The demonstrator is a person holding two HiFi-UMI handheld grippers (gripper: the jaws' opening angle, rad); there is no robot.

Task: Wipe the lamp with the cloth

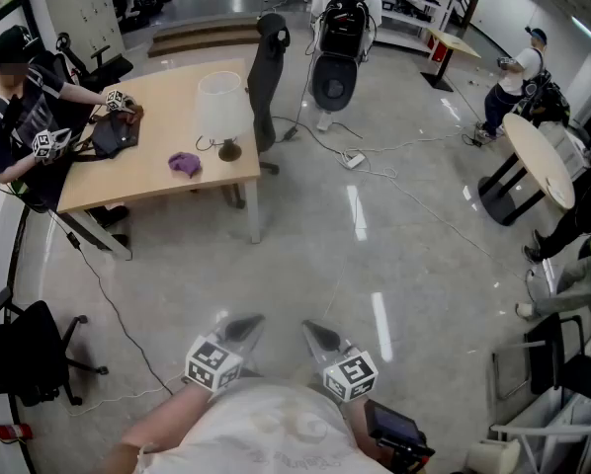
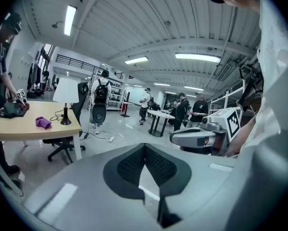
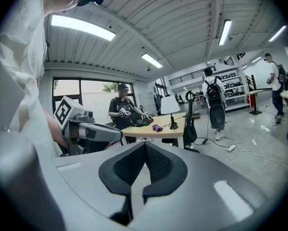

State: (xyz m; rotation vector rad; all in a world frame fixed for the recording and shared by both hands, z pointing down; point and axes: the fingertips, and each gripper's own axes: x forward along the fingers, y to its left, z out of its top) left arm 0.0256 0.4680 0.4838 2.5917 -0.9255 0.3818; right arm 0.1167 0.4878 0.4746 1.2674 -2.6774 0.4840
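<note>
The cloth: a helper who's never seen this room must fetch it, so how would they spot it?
Look to the light wooden table at the head view's upper left. Beside the base of the white-shaded lamp lies the cloth, a small crumpled lump, the only purple thing there.

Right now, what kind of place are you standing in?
Probably a big workshop or lab hall: a shiny floor with a power strip lying on it, a wooden table with a lamp, and shelves at the back.
</note>
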